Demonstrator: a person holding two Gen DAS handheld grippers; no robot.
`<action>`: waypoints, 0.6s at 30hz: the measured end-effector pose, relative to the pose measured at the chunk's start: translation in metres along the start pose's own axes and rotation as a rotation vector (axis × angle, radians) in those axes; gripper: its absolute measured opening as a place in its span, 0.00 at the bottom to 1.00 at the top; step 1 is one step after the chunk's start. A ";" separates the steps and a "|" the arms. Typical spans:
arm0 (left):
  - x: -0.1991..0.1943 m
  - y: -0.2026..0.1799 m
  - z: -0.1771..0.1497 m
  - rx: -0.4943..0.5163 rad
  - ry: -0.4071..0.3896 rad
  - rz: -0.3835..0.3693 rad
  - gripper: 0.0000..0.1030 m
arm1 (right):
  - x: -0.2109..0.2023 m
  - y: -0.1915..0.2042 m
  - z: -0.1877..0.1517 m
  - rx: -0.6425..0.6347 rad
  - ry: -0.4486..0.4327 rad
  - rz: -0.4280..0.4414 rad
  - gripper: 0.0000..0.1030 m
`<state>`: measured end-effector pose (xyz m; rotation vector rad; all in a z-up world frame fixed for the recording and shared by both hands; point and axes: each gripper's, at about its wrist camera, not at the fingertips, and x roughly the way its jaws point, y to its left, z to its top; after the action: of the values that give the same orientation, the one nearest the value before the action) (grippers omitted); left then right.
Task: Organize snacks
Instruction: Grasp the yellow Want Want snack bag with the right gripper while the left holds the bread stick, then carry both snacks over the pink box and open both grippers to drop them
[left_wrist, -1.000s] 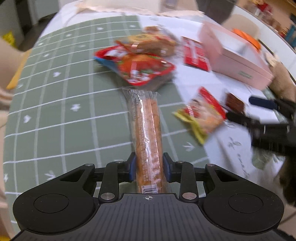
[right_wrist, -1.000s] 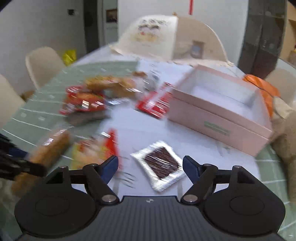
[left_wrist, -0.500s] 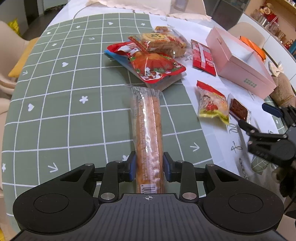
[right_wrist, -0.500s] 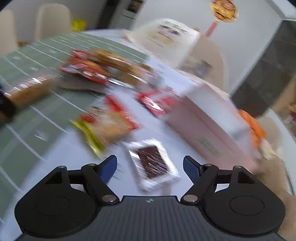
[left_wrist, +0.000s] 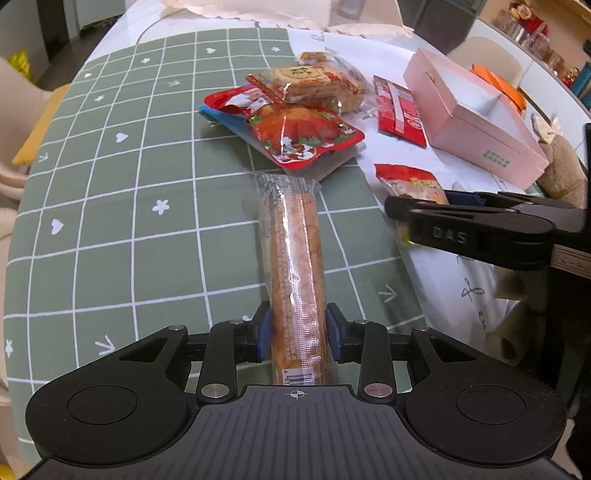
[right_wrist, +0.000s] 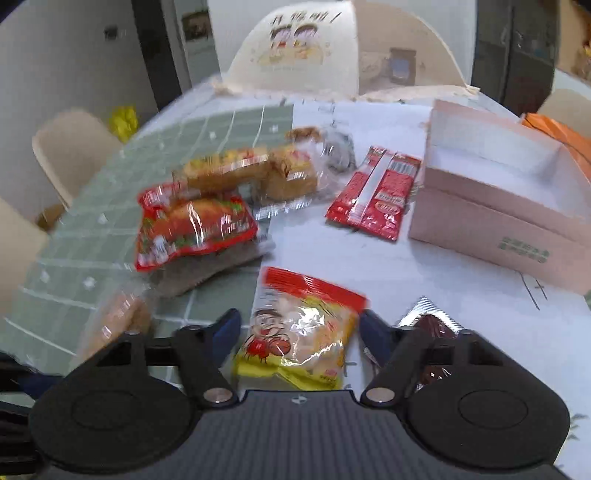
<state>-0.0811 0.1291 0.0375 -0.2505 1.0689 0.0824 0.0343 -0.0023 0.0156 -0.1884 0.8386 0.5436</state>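
Pink box (right_wrist: 491, 206) stands open at the table's right. Long biscuit pack (left_wrist: 293, 266) lies on the green cloth, its near end clamped by the left gripper (left_wrist: 297, 332). Right gripper (right_wrist: 299, 332), jaws closing, straddles the yellow-red snack bag (right_wrist: 299, 332), pads not yet touching.

Snack pile (left_wrist: 295, 114) ahead blocks passage; green cloth (left_wrist: 110, 221) left lies open.

- Right of the right claw (right_wrist: 299, 328), a dark snack in foil (right_wrist: 436, 325) is mostly hidden behind its finger.
- Left of that claw, the long biscuit pack (right_wrist: 118, 321) is blurred.
- The yellow snack bag (right_wrist: 299, 339) possibly touches the closing jaws; unclear.
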 end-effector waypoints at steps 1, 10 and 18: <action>0.000 0.000 0.000 0.004 -0.002 0.000 0.34 | -0.002 0.000 0.000 -0.011 0.003 0.012 0.52; -0.013 -0.031 -0.008 0.096 -0.044 -0.098 0.31 | -0.060 -0.064 -0.026 -0.010 -0.007 0.003 0.50; -0.056 -0.090 0.075 0.188 -0.161 -0.350 0.31 | -0.119 -0.137 -0.015 0.116 -0.126 -0.102 0.50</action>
<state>-0.0270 0.0626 0.1352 -0.2530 0.8538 -0.3066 0.0321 -0.1695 0.0875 -0.0889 0.7312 0.4061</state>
